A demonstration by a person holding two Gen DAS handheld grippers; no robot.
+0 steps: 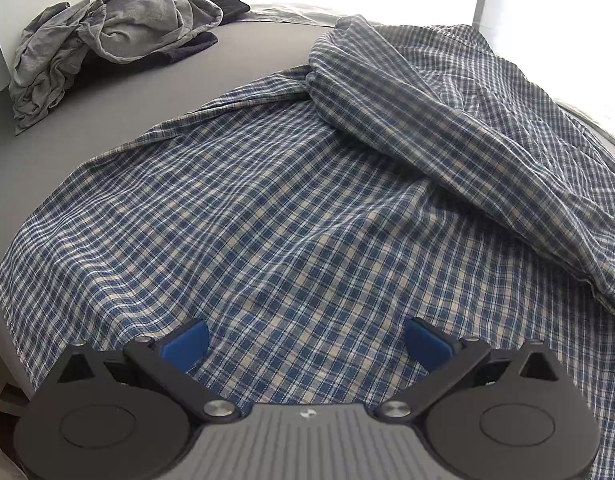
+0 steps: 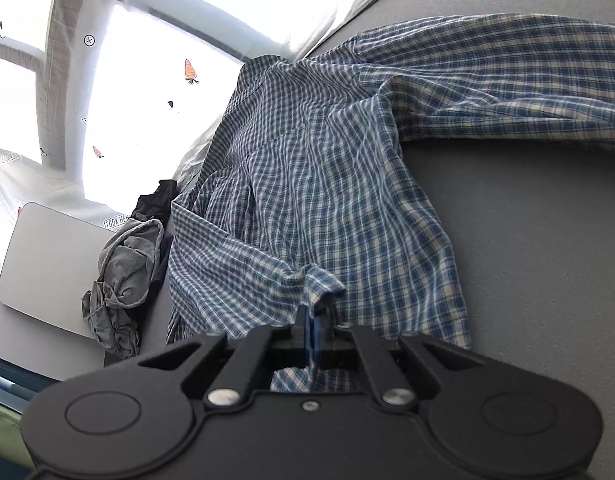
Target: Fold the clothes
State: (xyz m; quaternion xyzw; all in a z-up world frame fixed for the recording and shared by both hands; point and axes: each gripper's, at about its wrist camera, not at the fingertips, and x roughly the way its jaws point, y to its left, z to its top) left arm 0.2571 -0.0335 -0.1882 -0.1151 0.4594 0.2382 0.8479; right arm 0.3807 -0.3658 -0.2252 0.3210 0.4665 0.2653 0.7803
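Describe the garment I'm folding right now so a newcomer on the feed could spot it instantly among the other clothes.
On the grey bed surface, look at the big garment spread out in front of the left gripper: the plaid shirt. Its blue-and-cream check separates it from the plain crumpled grey garment heaped at the far corner.

Shirt (image 1: pixel 267 208): spread on the bed (image 1: pixel 247 52), one sleeve folded over it.
Clothes pile (image 1: pixel 107 36): behind the shirt to the left, apparently apart from it.

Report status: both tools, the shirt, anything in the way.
Left tool open over the shirt. Right tool shut on a shirt fold. Grey clothes pile off to the side, not in the way.
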